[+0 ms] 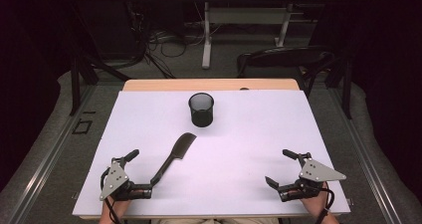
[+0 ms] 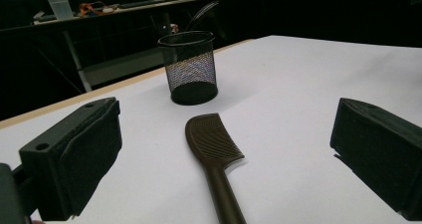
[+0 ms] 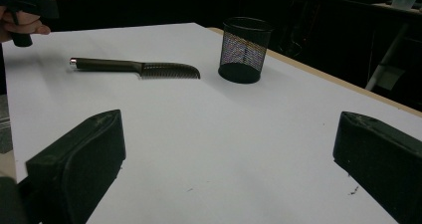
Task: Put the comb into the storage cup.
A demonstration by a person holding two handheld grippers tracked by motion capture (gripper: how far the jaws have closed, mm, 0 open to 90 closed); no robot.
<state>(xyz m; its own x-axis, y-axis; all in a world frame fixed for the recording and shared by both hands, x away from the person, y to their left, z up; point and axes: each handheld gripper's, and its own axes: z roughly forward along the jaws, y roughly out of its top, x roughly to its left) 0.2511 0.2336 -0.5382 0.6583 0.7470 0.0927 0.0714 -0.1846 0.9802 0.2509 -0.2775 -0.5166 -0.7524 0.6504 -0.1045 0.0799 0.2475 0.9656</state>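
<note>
While both grippers rest with jaws spread and empty, the comb (image 1: 175,156) lies flat just nearer than the mesh cup (image 1: 201,109), its handle end between the left gripper's (image 1: 143,171) jaws; the right gripper (image 1: 281,168) sits well apart.

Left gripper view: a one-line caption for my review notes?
Open left gripper straddles the handle of a dark comb lying flat before an upright mesh cup.

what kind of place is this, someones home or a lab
Most likely a lab or recording workspace, not a home: a white-topped table in a dark room, loose cables on the floor behind it, and a height-adjustable desk farther back. A comb and mesh cup are the props.
</note>
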